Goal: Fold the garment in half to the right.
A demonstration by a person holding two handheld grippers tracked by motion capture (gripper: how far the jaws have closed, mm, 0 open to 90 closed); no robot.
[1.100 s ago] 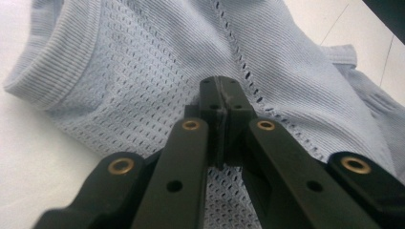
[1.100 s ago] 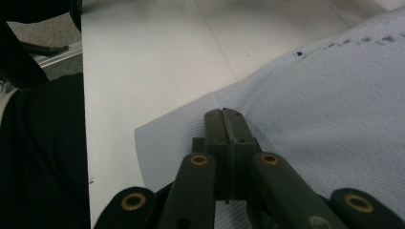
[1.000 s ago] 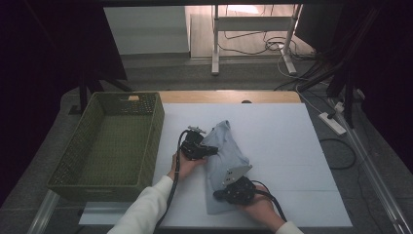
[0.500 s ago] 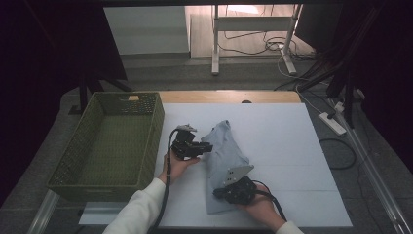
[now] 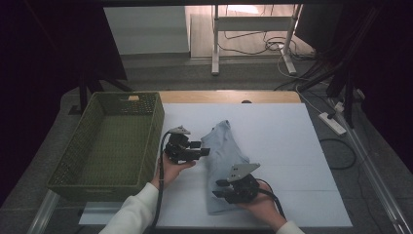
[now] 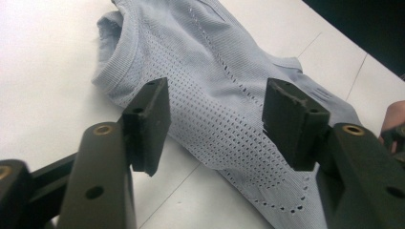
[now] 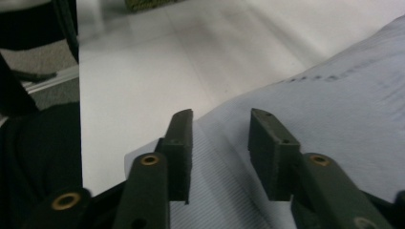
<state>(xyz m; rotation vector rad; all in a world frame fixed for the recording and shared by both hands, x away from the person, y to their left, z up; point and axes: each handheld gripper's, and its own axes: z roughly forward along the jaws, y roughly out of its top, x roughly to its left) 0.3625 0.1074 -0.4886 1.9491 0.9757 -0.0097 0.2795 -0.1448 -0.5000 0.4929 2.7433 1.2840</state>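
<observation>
Partly folded, the grey shirt [image 5: 223, 163] probably hides its sleeves beneath itself

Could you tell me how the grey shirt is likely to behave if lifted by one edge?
The shirt is thin, perforated knit lying folded flat, so it would probably droop and unfold. It looks light, and likely slides easily on the smooth white table.
</observation>
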